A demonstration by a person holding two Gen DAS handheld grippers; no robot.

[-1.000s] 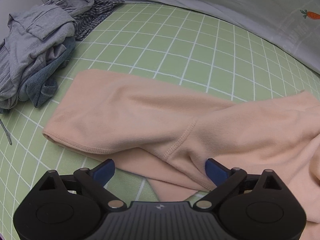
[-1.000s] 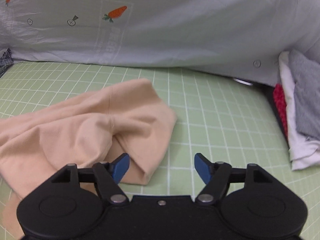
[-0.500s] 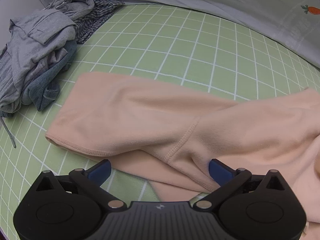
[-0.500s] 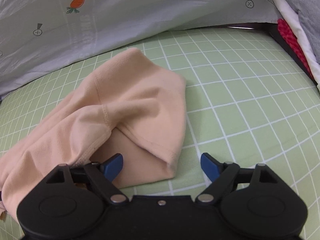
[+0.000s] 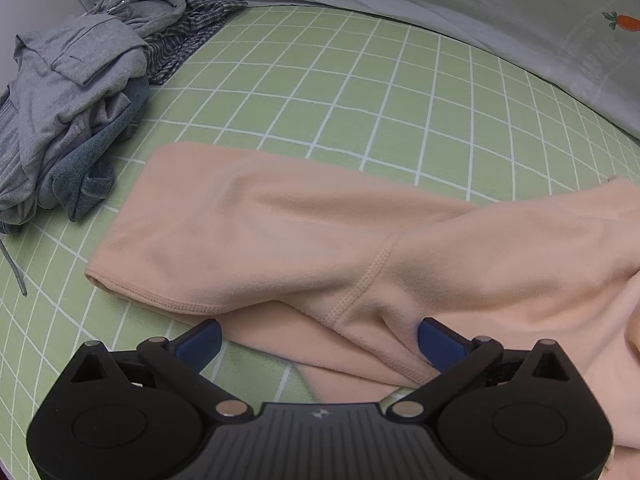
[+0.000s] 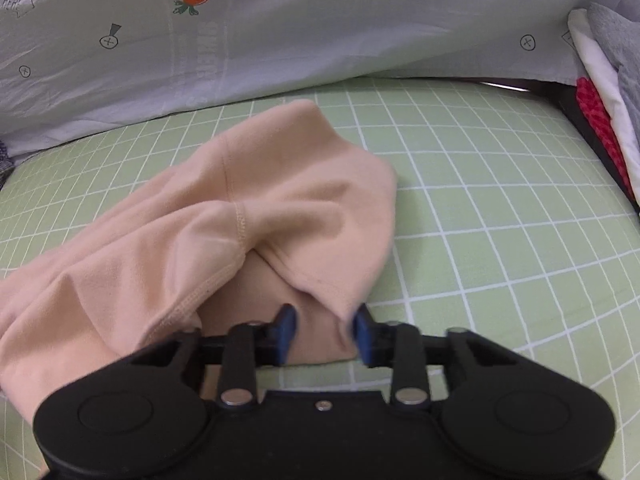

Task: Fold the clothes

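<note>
A peach fleece garment (image 5: 280, 240) lies crumpled across the green gridded mat (image 5: 320, 100). My left gripper (image 5: 318, 330) hovers wide open over its near hem, the left finger over bare mat and the right finger against a fold of the cloth. In the right wrist view the other end of the garment (image 6: 280, 200) is bunched up. My right gripper (image 6: 324, 328) is closing on the garment's near hem edge. The cloth sits between both blue pads and touches them.
A heap of grey and denim clothes (image 5: 72, 100) with a plaid piece (image 5: 188, 28) lies at the mat's far left. A pale sheet with carrot prints (image 6: 320, 20) borders the back. Stacked clothes (image 6: 608, 100) stand at the right edge.
My right gripper sank toward the garment, opened wide, then drew its jaws in around the hem edge. The left gripper stayed open and in place.
</note>
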